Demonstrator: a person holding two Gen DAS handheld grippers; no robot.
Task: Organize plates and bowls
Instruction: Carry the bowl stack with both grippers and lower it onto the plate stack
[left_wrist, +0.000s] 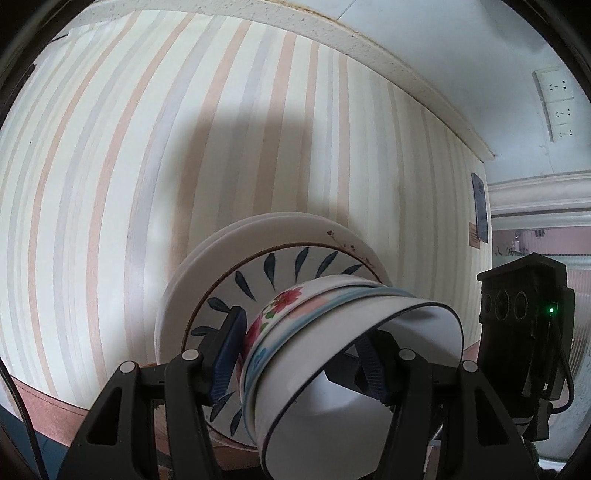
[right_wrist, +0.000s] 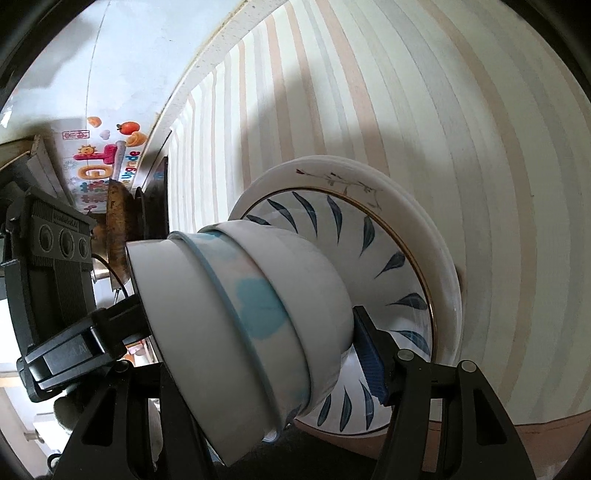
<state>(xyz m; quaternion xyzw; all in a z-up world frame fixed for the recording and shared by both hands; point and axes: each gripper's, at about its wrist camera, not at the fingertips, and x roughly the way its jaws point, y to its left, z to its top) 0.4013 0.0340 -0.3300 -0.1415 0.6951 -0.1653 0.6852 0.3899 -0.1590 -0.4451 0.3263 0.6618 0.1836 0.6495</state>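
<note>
A stack of bowls (left_wrist: 332, 332) sits on a blue-leaf plate (left_wrist: 280, 266), which lies on white plates (left_wrist: 229, 247) on the striped tabletop. My left gripper (left_wrist: 299, 354) is closed around the bowl stack, blue pads (left_wrist: 229, 354) against its sides. In the right wrist view the same bowl stack (right_wrist: 251, 317) sits on the leaf plate (right_wrist: 388, 240) above a white plate (right_wrist: 424, 199). My right gripper (right_wrist: 258, 343) grips the stack too; one blue pad (right_wrist: 369, 354) shows, the other is hidden behind the bowls.
The striped tabletop (left_wrist: 147, 166) spreads around the stack. A wall with sockets (left_wrist: 557, 103) is at the right. A wok (right_wrist: 118, 229) and stove stand at the left of the right wrist view. Each view shows the other black gripper body (left_wrist: 524, 332).
</note>
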